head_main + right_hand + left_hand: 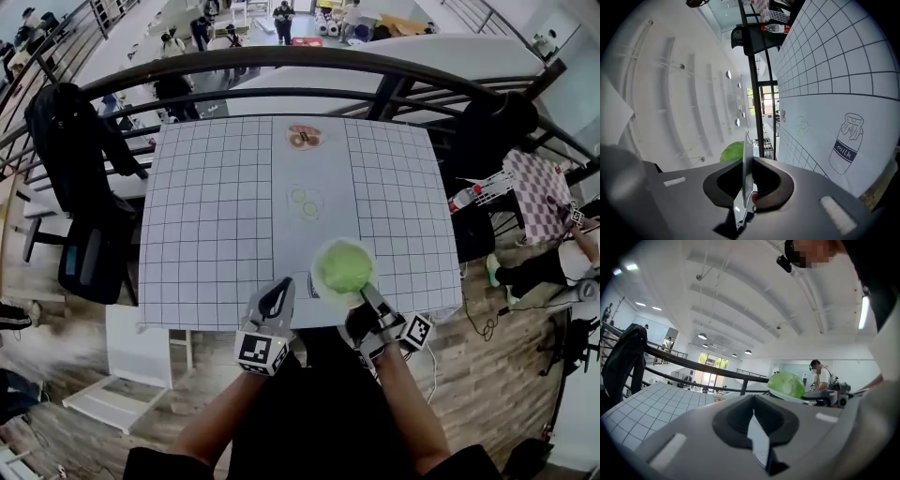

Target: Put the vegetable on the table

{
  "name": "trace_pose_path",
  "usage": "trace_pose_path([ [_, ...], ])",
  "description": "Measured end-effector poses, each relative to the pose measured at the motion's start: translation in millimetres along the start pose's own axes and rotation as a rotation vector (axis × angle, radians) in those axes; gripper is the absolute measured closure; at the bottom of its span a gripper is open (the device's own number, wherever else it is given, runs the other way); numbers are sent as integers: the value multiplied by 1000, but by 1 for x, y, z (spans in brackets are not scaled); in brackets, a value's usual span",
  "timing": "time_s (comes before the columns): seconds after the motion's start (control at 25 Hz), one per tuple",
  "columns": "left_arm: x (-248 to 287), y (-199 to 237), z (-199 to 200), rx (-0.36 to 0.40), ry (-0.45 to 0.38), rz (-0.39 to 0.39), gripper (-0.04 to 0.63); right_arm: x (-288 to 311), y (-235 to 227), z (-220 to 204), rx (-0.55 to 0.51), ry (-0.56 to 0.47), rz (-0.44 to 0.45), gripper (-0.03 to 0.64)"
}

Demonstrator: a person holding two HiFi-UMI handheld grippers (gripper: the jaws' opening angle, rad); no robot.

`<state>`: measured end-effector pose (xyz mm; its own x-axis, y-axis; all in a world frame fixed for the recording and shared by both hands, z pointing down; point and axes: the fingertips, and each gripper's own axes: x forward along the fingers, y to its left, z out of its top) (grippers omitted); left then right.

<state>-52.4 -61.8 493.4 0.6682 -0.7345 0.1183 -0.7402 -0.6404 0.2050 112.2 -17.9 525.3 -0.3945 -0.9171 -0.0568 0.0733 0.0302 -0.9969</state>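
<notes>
Filling the right gripper's (367,298) plate (320,284) is a green cabbage (344,266).

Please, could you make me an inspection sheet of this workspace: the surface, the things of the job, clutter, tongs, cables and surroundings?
Surface: white table with a grid mat, plain strip down its middle.
Job's things: green leafy vegetable lies on a thin plate, carried over the mat's near edge, not yet set down.
Clutter: nothing loose seen on the mat, only printed pictures such as a milk jar.
Grippers: right gripper, tongs shut on the plate's rim; left gripper, tongs nearly together, nothing between them.
Cables: dark cable on the floor right of the table.
Surroundings: dark railing behind the table, black jacket hanging on it at left.
</notes>
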Motion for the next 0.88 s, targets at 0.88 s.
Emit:
trace_pose_path([
  [0.88, 73, 26, 10, 46, 13, 118, 588, 65, -71, 72, -7, 116, -99, 586],
])
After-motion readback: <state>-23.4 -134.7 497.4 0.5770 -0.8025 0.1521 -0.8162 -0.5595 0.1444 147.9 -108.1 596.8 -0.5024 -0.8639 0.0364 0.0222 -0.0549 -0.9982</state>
